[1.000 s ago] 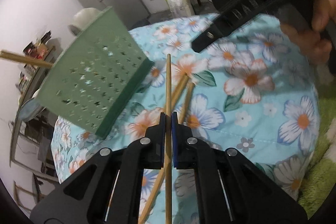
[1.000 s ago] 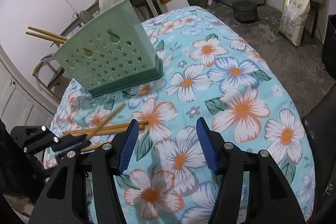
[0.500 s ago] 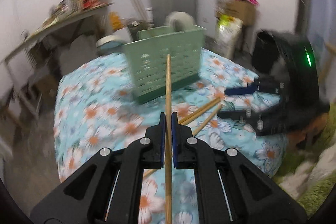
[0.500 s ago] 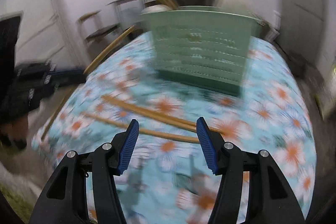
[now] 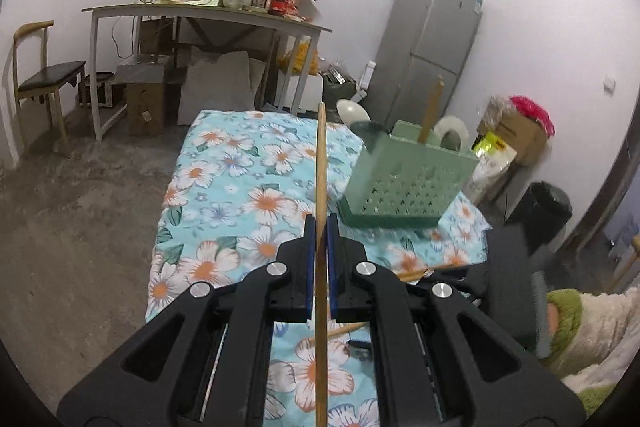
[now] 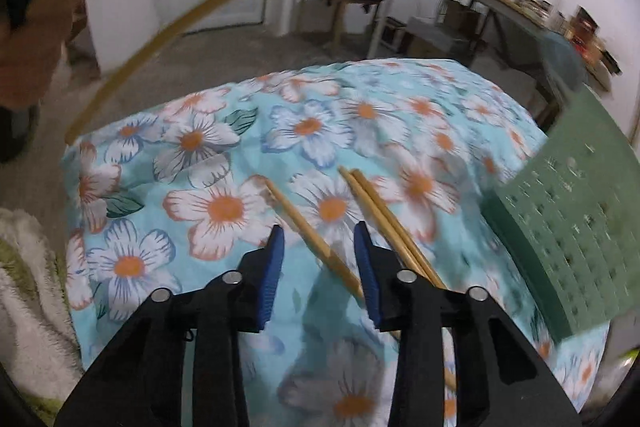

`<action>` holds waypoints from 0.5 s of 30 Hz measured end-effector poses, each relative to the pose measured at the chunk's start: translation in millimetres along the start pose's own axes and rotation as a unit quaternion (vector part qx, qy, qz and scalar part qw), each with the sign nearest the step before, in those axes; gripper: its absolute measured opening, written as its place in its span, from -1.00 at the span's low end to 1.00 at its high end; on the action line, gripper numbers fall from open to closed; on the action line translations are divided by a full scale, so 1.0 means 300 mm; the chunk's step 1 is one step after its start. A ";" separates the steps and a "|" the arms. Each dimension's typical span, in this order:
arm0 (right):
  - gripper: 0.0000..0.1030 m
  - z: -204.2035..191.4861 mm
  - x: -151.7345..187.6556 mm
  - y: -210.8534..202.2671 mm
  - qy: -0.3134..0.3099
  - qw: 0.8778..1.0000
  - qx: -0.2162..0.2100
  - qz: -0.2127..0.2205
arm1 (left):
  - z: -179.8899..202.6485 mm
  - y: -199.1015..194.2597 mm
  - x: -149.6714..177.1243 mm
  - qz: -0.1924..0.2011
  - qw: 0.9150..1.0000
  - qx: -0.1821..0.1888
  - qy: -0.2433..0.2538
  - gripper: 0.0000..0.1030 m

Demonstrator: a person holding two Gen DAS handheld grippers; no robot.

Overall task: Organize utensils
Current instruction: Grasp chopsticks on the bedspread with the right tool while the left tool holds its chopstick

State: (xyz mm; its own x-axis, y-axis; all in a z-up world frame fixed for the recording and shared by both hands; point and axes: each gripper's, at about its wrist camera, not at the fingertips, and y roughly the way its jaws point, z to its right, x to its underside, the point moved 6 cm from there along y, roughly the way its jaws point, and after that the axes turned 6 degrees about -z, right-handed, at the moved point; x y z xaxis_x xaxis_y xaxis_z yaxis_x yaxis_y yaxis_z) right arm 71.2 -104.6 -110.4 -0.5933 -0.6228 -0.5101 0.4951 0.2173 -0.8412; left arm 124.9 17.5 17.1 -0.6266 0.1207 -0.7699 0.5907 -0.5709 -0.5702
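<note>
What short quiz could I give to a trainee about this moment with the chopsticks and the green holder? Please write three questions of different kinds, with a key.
1. True or false: the left gripper is shut on a chopstick.
2. Multiple choice: how many loose chopsticks lie on the floral cloth in the right wrist view? A) one B) three C) six
3. Fill in: the jaws of the right gripper stand ____ around one chopstick on the cloth.

Key
1. True; both pads press on its shaft.
2. B; one single and a touching pair, left of the green holder.
3. Open; they have not closed on it.
</note>
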 end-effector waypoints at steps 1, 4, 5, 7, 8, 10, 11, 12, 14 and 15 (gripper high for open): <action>-0.43 -0.010 -0.007 0.012 -0.007 1.000 0.000 -0.005 | -0.006 -0.005 -0.008 0.004 1.000 0.002 -0.002 -0.92; -0.59 -0.037 -0.025 0.061 -0.024 1.000 0.005 -0.016 | -0.013 -0.021 -0.025 0.014 1.000 0.012 -0.014 -0.92; -0.61 -0.047 -0.028 0.065 -0.027 1.000 0.008 -0.013 | -0.015 -0.023 -0.030 0.017 1.000 0.016 -0.017 -0.92; -0.71 -0.056 -0.030 0.053 -0.029 0.999 0.016 -0.009 | -0.016 -0.031 -0.043 0.025 0.999 0.022 -0.022 -0.92; -0.76 -0.053 -0.031 0.047 -0.027 0.999 0.021 -0.006 | -0.016 -0.034 -0.049 0.028 0.999 0.024 -0.023 -0.92; -0.88 -0.038 -0.033 0.028 -0.011 1.000 0.027 0.002 | -0.015 -0.042 -0.065 0.037 0.998 0.032 -0.027 -0.92; -0.88 -0.019 -0.037 0.014 0.002 1.000 0.028 0.008 | -0.013 -0.045 -0.073 0.042 0.998 0.036 -0.027 -0.92; -0.88 -0.003 -0.036 -0.007 0.013 0.999 0.032 0.016 | -0.009 -0.050 -0.084 0.047 0.998 0.039 -0.028 -0.92; -0.88 0.035 -0.037 -0.047 0.039 0.998 0.041 0.031 | 0.000 -0.058 -0.102 0.055 0.997 0.043 -0.027 -0.92; -0.88 0.064 -0.033 -0.085 0.062 0.996 0.047 0.044 | 0.009 -0.066 -0.117 0.062 0.997 0.049 -0.026 -0.92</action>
State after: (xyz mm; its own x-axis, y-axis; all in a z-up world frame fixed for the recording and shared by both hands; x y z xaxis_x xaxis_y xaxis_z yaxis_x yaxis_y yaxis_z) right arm 76.7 -118.3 -80.4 -0.6159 -0.5059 -0.6039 0.6020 0.1923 -0.7750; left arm 133.9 22.4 56.2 -0.5795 0.0039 -0.8150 0.6142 -0.6552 -0.4399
